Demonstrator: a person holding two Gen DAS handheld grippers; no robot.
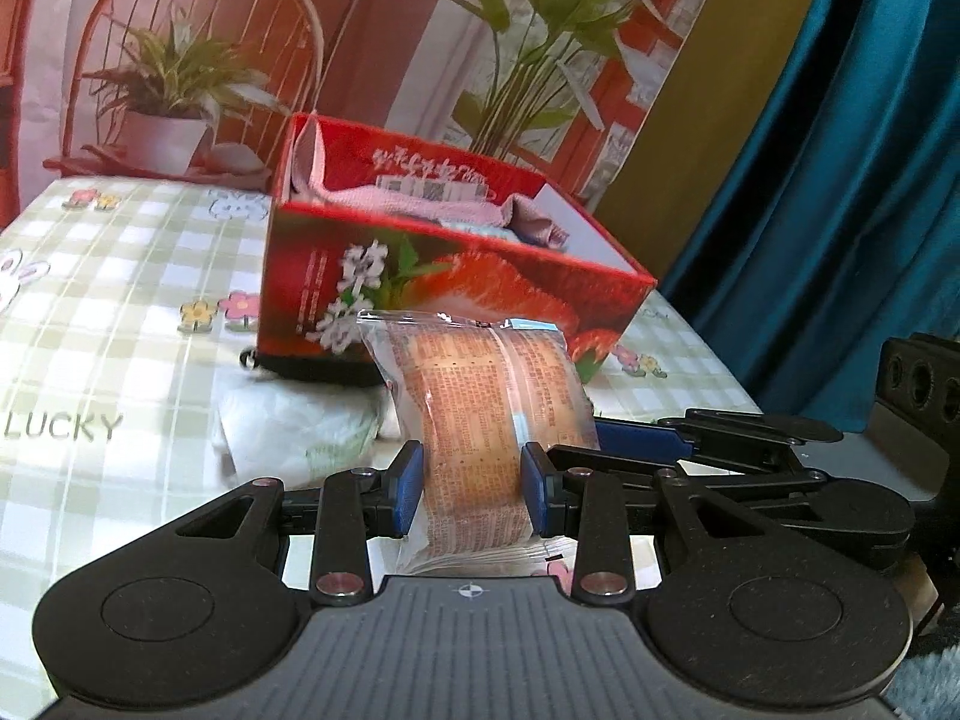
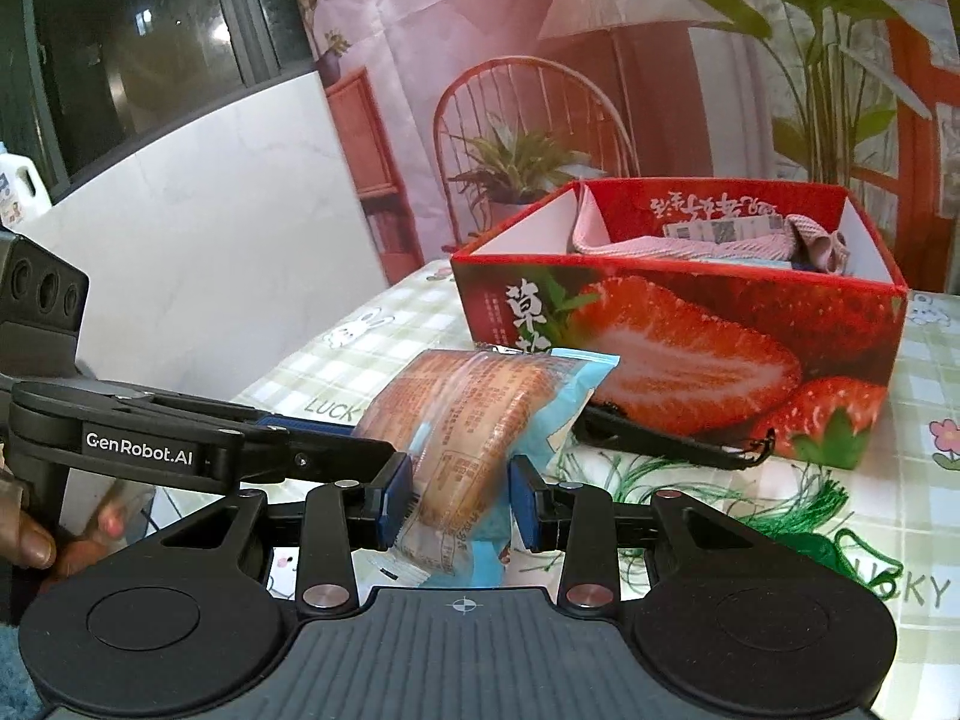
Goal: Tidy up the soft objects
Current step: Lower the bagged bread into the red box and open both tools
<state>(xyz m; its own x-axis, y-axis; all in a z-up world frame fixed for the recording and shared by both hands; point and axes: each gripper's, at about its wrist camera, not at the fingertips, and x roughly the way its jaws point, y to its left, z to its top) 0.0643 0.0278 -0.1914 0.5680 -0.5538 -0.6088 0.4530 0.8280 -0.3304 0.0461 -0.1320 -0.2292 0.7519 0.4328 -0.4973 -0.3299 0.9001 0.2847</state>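
In red strawberry box (image 2: 678, 354): pink cloth (image 2: 678, 246) already stowed. Left gripper (image 1: 474, 495), right gripper (image 2: 461, 501) each clamped on wrapped bread packet (image 1: 480, 420) (image 2: 462, 426). Packets, white bundle (image 1: 300, 426) likely left.

The left tongs (image 1: 474, 495) clamp a wrapped bread bun (image 1: 480, 420) between their blue pads (image 1: 408, 489), the packet standing up off the worktop (image 1: 120, 312) with its printed clear wrapper facing the camera. The right tongs (image 1: 636, 441) reach in from the right and meet the packet's far side. Just beyond stands a red strawberry-printed box (image 1: 456, 282) holding pink cloth (image 1: 408, 207). A white packet (image 1: 294, 426) lies on the checked cloth in front of the box.
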